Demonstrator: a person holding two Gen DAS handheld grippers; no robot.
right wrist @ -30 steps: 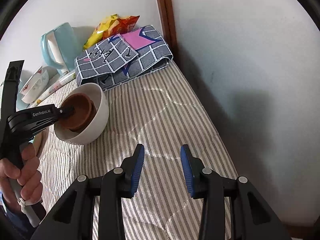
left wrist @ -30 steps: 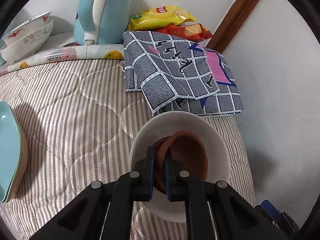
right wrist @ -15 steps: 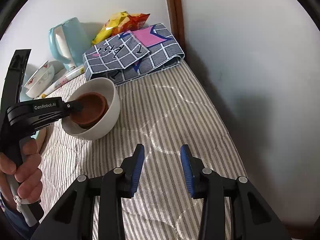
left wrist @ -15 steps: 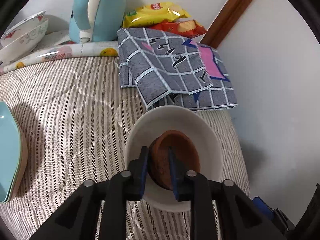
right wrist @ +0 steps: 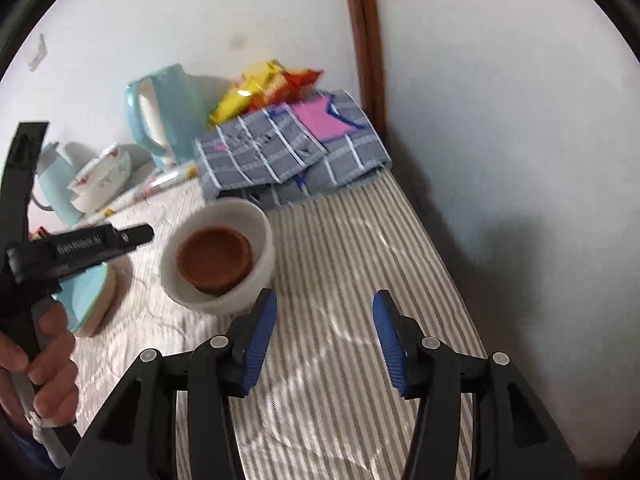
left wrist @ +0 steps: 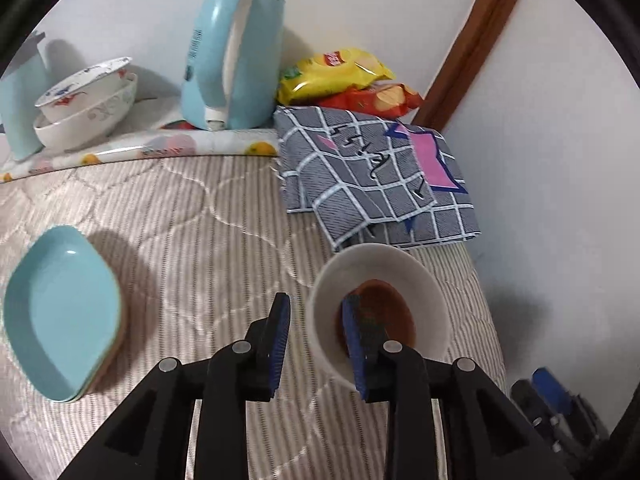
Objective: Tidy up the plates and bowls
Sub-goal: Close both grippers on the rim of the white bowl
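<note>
A small brown bowl point(left wrist: 390, 308) point(right wrist: 216, 256) sits inside a white bowl point(left wrist: 424, 280) point(right wrist: 260, 232) on the striped bed cover. My left gripper point(left wrist: 318, 328) point(right wrist: 138, 236) hovers just left of and above the white bowl. Its jaws are opening and the pads press on nothing. Further left lies a stack of light-blue dishes point(left wrist: 60, 312) point(right wrist: 88, 292). Two floral bowls point(left wrist: 88, 108) point(right wrist: 104, 180) are nested at the back left. My right gripper point(right wrist: 324, 340) hangs over bare cover to the right of the white bowl, its jaws opening with nothing between them.
A light-blue kettle point(left wrist: 232, 64), snack bags point(left wrist: 336, 76) and a folded grey checked cloth point(left wrist: 380, 172) line the back by the wall. A pale blue cup point(left wrist: 20, 112) stands far left. A person's hand point(right wrist: 44, 356) holds the left gripper. The white wall runs along the right.
The left gripper let go of the brown bowl, leaving it in the white bowl, then rose and drew back to the left. The right gripper's jaws widened and it lifted a little.
</note>
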